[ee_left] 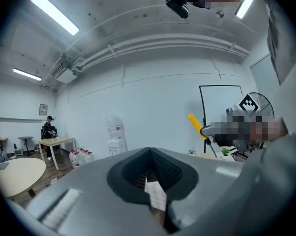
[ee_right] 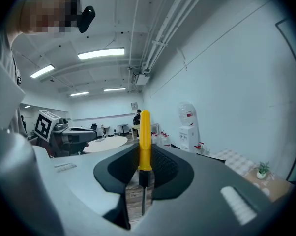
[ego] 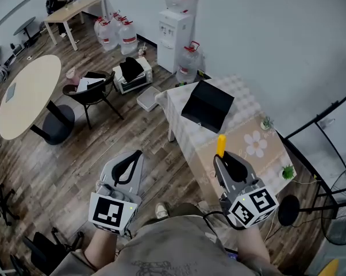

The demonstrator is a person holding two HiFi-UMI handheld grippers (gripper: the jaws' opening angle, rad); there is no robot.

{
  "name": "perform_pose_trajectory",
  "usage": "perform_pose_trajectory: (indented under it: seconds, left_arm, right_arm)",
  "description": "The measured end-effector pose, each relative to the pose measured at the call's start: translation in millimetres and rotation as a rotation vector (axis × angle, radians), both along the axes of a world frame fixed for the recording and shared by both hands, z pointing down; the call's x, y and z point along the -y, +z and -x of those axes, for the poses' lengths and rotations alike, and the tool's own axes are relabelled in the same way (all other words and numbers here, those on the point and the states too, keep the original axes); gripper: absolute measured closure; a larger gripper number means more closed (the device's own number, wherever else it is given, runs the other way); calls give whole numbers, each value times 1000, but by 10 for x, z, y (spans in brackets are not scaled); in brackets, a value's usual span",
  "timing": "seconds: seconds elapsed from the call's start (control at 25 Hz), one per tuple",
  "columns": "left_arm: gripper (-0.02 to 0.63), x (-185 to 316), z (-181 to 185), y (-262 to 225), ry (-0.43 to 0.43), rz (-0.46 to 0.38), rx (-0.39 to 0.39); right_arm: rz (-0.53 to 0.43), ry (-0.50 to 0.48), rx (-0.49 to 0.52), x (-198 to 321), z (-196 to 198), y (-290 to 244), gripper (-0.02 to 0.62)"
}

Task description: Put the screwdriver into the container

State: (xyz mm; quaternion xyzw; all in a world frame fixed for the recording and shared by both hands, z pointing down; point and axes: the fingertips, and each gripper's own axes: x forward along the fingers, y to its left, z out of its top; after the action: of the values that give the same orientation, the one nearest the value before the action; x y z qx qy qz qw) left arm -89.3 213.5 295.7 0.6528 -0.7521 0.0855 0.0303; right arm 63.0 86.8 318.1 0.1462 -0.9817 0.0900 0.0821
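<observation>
My right gripper (ego: pixel 226 158) is shut on a screwdriver (ego: pixel 221 144) with a yellow handle, held over the near part of the table. In the right gripper view the screwdriver (ee_right: pixel 144 141) stands upright between the jaws, yellow handle pointing up and out past them and thin shaft down. The black box-shaped container (ego: pixel 207 105) sits further off on the checked cloth, apart from the tool. My left gripper (ego: pixel 133 157) hangs over the wooden floor left of the table, jaws together with nothing held. The left gripper view shows the right gripper (ee_left: pixel 222 129) with the screwdriver (ee_left: pixel 195 124).
The table (ego: pixel 242 94) carries a tan flowered mat (ego: pixel 256 144) and two small plants (ego: pixel 287 172). A water dispenser (ego: pixel 176 30) and water bottles (ego: pixel 112 30) stand along the wall. A round table (ego: pixel 26 94), a chair (ego: pixel 92 91) and a fan (ego: pixel 339 206) are around.
</observation>
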Motion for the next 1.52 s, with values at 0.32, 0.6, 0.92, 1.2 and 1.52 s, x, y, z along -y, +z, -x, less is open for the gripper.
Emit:
perform_pose_trajectory:
  seconds: [0.32,0.6,0.92,1.2,1.52]
  left_arm:
    - [606,426,272,221,69,20,-2]
    - [606,1051,511,442,113,59,4]
    - [604,2062,808,661,190,133,9]
    - [606,2832,923,1071,270,239,-9]
    - [604,3343,1045,1637,328,391,-29]
  right_arm:
    - [1,40,4,420,221,137,494]
    - [-23,92,-32,990,410,365,494]
    - [68,98,-123,1770,812,779,494]
    - [92,63,-278,2333,1127,1314,494]
    - [130,27,-495,2772,1290,2255,494]
